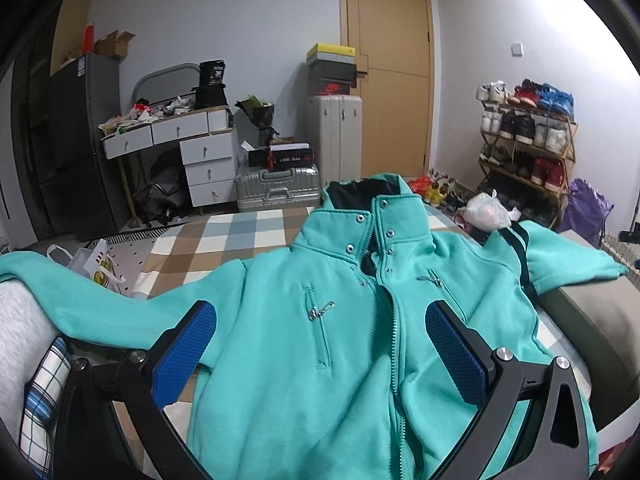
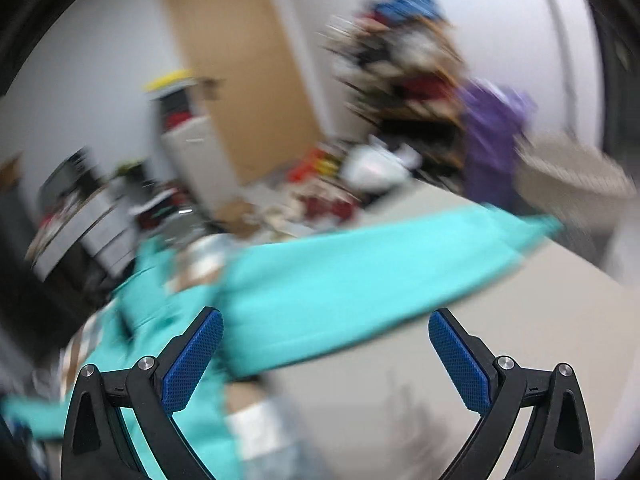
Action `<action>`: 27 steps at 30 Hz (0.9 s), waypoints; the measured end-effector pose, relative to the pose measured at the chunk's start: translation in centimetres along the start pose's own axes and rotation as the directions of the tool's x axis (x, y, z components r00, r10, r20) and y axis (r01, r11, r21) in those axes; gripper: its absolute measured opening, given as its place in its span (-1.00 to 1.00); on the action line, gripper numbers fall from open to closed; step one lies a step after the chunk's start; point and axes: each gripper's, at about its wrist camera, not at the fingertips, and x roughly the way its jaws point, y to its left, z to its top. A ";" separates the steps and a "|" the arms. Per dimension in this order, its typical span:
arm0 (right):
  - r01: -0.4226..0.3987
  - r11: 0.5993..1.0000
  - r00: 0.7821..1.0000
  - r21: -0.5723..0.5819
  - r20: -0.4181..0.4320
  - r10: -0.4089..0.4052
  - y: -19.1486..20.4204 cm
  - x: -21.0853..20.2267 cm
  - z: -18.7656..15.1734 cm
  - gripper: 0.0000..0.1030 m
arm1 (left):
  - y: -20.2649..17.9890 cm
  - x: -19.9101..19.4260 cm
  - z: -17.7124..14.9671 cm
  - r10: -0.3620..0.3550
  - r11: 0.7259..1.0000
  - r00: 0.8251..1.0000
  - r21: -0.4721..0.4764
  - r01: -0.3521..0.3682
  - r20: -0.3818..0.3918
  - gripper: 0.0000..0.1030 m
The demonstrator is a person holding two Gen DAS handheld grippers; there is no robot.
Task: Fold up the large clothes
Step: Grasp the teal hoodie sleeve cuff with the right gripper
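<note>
A teal jacket (image 1: 352, 320) lies front-up on a checked bedspread (image 1: 240, 236), collar far, sleeves spread left and right. The left gripper (image 1: 320, 344) hovers over its chest, jaws wide apart, holding nothing. The right gripper (image 2: 326, 356), also spread wide and empty, hangs over the right sleeve (image 2: 360, 276); that view is blurred. Beyond the bed stand a suitcase (image 1: 278, 186), drawers (image 1: 208, 168), a door (image 1: 390, 68) and a shoe rack (image 1: 528, 140). A white bag (image 1: 486, 210) sits near the far right shoulder.

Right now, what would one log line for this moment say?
jacket: teal, spread front-up on checked bed, unfolded | left gripper: open above jacket front | right gripper: open near sleeve, view blurred
</note>
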 end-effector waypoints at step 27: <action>0.318 0.930 0.939 0.187 -0.201 -0.280 -14.9 11.3 9.8 -0.74 | -4.6 2.6 -0.6 0.089 0.985 0.996 0.149 -0.087 -0.009 0.98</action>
